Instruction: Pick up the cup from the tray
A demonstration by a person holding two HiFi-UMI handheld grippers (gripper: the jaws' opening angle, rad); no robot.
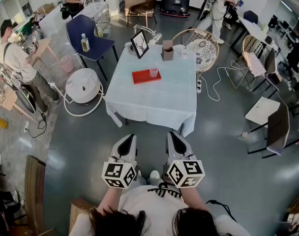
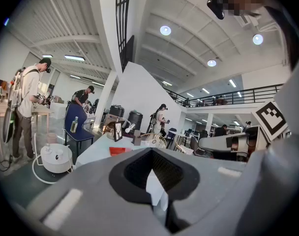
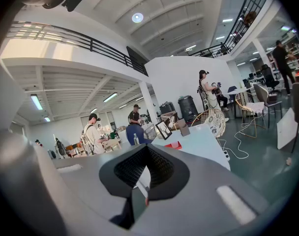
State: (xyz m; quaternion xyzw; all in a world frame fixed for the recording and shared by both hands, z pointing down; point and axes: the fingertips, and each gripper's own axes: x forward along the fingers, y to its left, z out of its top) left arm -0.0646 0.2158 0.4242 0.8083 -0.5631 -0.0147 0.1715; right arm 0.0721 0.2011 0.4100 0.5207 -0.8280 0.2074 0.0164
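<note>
The left gripper (image 1: 129,140) and the right gripper (image 1: 173,137) are held side by side just in front of the person's chest, each tilted slightly downward over the grey floor (image 1: 228,132). In each gripper's own view the two dark pads meet with only a thin slit between them. Both pairs of jaws are together and nothing is clamped in them.

Ahead of both grippers, past a strip of floor, stands a table (image 1: 154,102) under a white cloth. Beyond its bare near half, roughly in line with the gap between the two grippers, lies a red tray (image 1: 142,77). A translucent pink cup (image 1: 154,72) stands upright on the tray's right end, well apart from either gripper.

Farther along the table's far edge are a tilted picture frame (image 1: 139,44) and a brown box (image 1: 167,50). Behind the table, ahead of the right gripper, is a wicker chair (image 1: 201,45). Ahead and to the left of the left gripper sit a white round appliance (image 1: 84,85) and a blue chair (image 1: 88,38) with a bottle (image 1: 84,43) on its seat.
</note>
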